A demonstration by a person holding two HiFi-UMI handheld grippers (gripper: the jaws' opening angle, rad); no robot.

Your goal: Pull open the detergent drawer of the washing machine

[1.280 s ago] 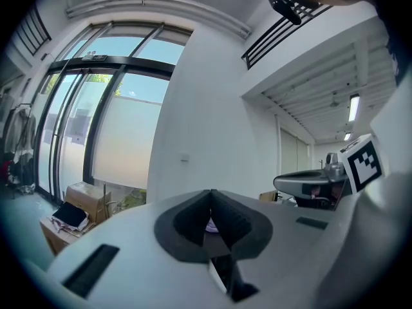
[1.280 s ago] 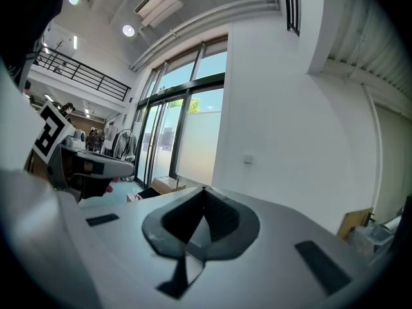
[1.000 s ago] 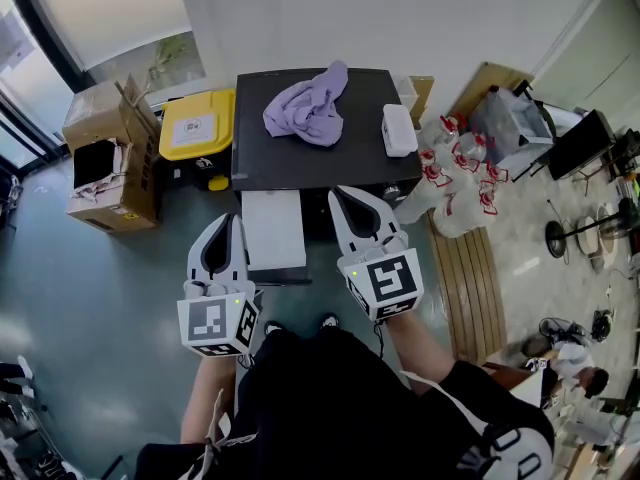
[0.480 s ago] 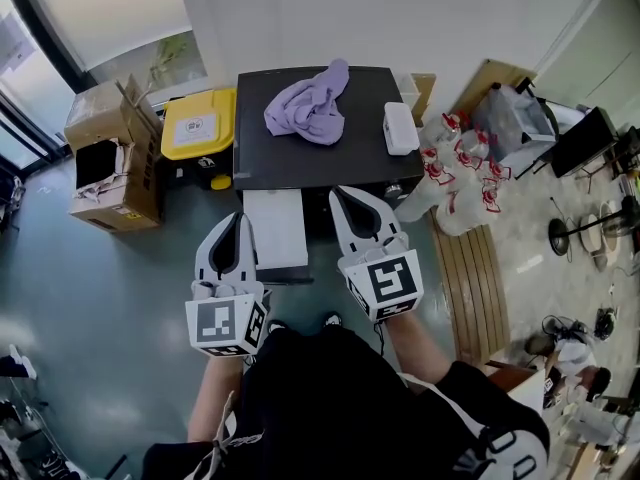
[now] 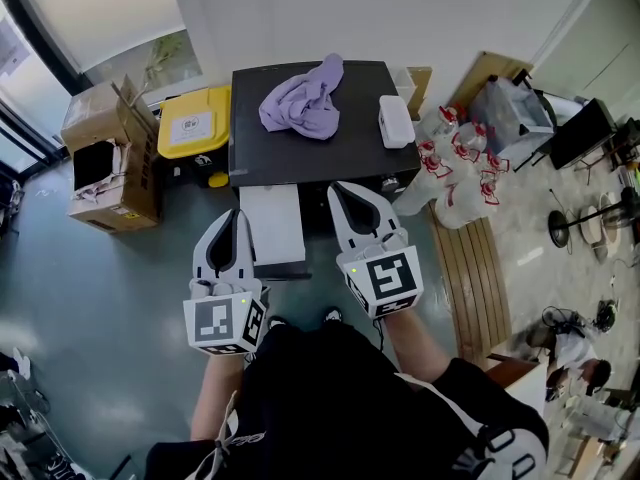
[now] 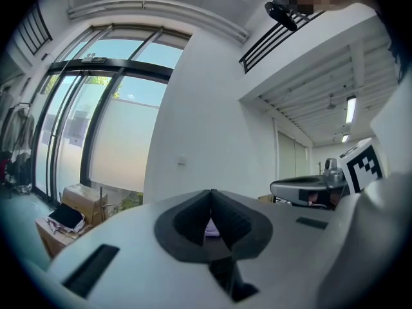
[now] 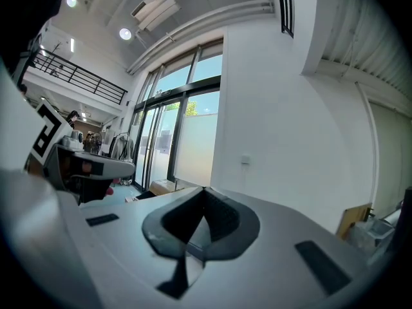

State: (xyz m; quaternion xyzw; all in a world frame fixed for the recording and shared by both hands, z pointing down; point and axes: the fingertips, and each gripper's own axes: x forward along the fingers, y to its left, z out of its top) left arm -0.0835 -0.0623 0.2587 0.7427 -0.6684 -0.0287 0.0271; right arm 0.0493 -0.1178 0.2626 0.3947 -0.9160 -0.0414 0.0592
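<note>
The washing machine (image 5: 345,158) has a dark top and stands against the white wall. From its front, at the left, a white detergent drawer (image 5: 272,226) sticks out toward me. My left gripper (image 5: 233,215) is level and shut with nothing in it, its tip just left of the drawer's side. My right gripper (image 5: 343,189) is also shut and empty, and it points at the machine's front to the right of the drawer. In the left gripper view the jaws (image 6: 210,193) meet, and in the right gripper view the jaws (image 7: 205,190) meet too.
A purple cloth (image 5: 303,103) and a white box (image 5: 396,123) lie on the machine's top. A yellow-lidded bin (image 5: 193,123) and cardboard boxes (image 5: 110,158) stand at the left. Plastic bottles (image 5: 455,173) and a wooden pallet (image 5: 472,278) are at the right.
My left gripper has edged slightly to the right, closer to the drawer's side. The right gripper has kept still.
</note>
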